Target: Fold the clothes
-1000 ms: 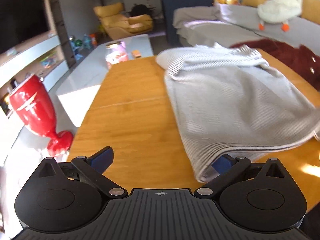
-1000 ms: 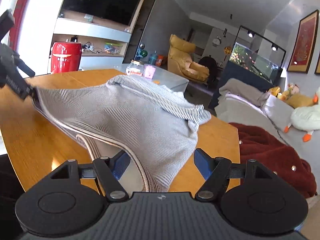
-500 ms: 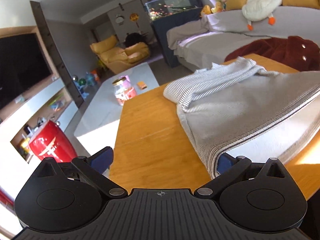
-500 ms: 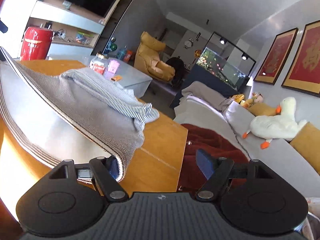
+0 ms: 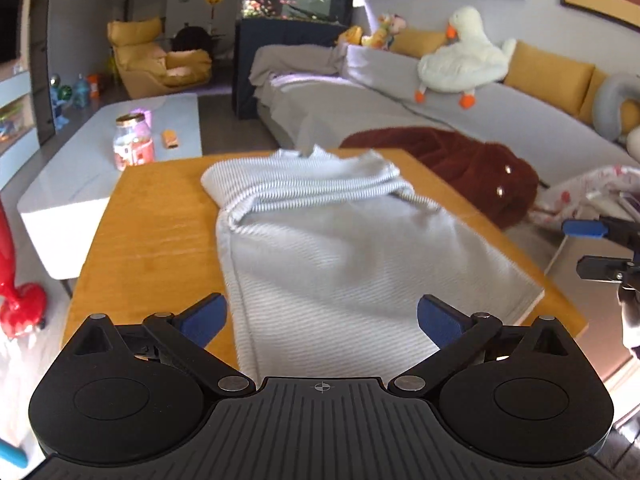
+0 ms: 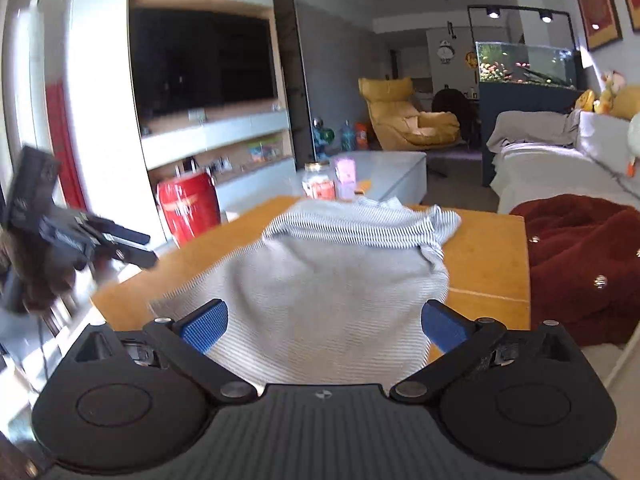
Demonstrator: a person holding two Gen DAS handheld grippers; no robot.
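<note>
A light grey, finely striped knit garment [image 5: 340, 264] lies on the orange wooden table [image 5: 152, 220], flat at the near end and bunched into striped folds at the far end. In the left wrist view my left gripper [image 5: 320, 320] hovers open over the garment's near edge, with nothing between its blue pads. My right gripper [image 5: 592, 250] shows at the right edge, off the table's side. In the right wrist view my right gripper [image 6: 324, 326] is open above the garment [image 6: 340, 280]. The left gripper [image 6: 140, 246] is blurred at the left, beyond the table [image 6: 488, 264].
A dark red fleece [image 5: 460, 164] lies on the grey sofa beyond the table's right side. A white coffee table with a jar [image 5: 132, 148] stands past the far left corner. A red stool [image 6: 188, 204] sits on the floor to the left. A floral cloth [image 5: 580, 196] lies at the right.
The garment's hem, lifted beside a finger of each gripper before, now lies flat on the table. Both grippers have swung round and pulled back from the cloth.
</note>
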